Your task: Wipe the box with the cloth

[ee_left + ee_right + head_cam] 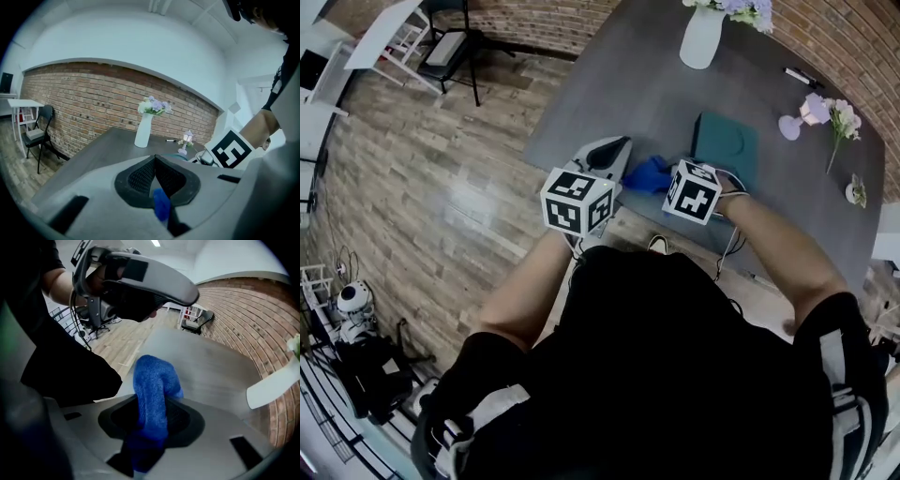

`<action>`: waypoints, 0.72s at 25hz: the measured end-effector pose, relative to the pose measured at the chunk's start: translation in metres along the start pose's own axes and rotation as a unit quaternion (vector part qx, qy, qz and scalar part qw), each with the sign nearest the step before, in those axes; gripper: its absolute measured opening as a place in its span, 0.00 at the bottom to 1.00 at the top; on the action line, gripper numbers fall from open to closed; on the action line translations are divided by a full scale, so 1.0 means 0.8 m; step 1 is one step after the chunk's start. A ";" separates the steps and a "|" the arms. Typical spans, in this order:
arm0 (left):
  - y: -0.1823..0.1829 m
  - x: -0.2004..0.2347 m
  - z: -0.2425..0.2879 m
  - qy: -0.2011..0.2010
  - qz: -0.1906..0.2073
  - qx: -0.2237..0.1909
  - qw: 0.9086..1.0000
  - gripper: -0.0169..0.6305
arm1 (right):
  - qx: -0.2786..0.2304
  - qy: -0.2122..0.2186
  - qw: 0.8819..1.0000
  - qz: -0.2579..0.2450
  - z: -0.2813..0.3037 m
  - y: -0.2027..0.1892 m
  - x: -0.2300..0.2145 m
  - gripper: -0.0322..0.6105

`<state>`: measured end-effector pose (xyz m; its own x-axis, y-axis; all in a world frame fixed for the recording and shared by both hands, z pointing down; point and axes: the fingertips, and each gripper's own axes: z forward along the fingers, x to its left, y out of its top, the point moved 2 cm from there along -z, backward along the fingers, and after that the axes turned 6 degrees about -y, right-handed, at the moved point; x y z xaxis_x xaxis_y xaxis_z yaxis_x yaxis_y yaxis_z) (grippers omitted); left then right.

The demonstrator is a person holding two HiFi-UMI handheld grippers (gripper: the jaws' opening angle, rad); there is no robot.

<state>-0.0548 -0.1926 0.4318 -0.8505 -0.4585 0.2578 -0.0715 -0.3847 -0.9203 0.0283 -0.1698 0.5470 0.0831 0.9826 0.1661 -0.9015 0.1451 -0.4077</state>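
Observation:
A teal box (727, 145) lies flat on the dark grey table (619, 84), just beyond my right hand; its top also peeks over my left jaws as the box (180, 158). The blue cloth (647, 175) hangs bunched between my two grippers at the table's near edge. My right gripper (152, 401) is shut on a thick fold of the cloth (152, 390). My left gripper (154, 161) is shut, with a small blue tip of the cloth (161, 204) pinched low between its jaws. In the head view the left gripper (614, 150) points at the table, and the right gripper (672, 178) is mostly hidden by its cube.
A white vase with flowers (701, 37) stands at the table's far side. A small lamp (802, 117), a marker (802, 77) and a flower sprig (842, 122) lie to the right. Chairs (450, 47) stand on the wooden floor at left.

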 end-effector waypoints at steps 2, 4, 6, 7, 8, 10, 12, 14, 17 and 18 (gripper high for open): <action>-0.001 0.009 -0.003 0.006 -0.003 0.005 1.000 0.04 | 0.010 -0.007 1.000 0.007 0.005 -0.005 -0.025 0.28; 0.001 0.026 -0.007 0.013 -0.003 0.011 1.000 0.04 | 0.028 -0.024 0.999 0.024 0.011 -0.015 -0.060 0.28; 0.006 0.044 -0.009 0.019 -0.004 0.012 1.000 0.04 | 0.032 -0.037 0.998 0.049 0.016 -0.020 -0.099 0.28; 0.009 0.052 -0.010 0.021 -0.005 0.011 1.000 0.04 | 0.025 -0.039 0.997 0.068 0.018 -0.018 -0.117 0.28; 0.012 0.058 -0.010 0.021 -0.005 0.011 1.000 0.04 | 0.021 -0.041 0.995 0.090 0.020 -0.018 -0.135 0.28; 0.015 0.066 -0.008 0.021 -0.005 0.014 1.000 0.04 | 0.024 -0.049 0.990 0.132 0.020 -0.023 -0.171 0.28; 0.015 0.071 -0.007 0.022 -0.005 0.019 1.000 0.04 | 0.029 -0.060 0.985 0.159 0.023 -0.030 -0.205 0.28; 0.012 0.077 -0.009 0.028 -0.008 0.023 0.999 0.04 | 0.034 -0.069 0.981 0.180 0.029 -0.034 -0.235 0.28; 0.009 0.086 -0.021 0.044 -0.014 0.028 0.999 0.04 | 0.047 -0.079 0.975 0.204 0.035 -0.043 -0.273 0.28; 0.009 0.087 -0.026 0.050 -0.016 0.030 0.998 0.04 | 0.055 -0.083 0.973 0.208 0.035 -0.048 -0.285 0.28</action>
<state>-0.1257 -0.2106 0.4371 -0.8958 -0.3647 0.2541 -0.0712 -0.4465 -0.8920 0.0320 -0.4028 0.5502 -0.3597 0.9202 0.1545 -0.8837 -0.2828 -0.3731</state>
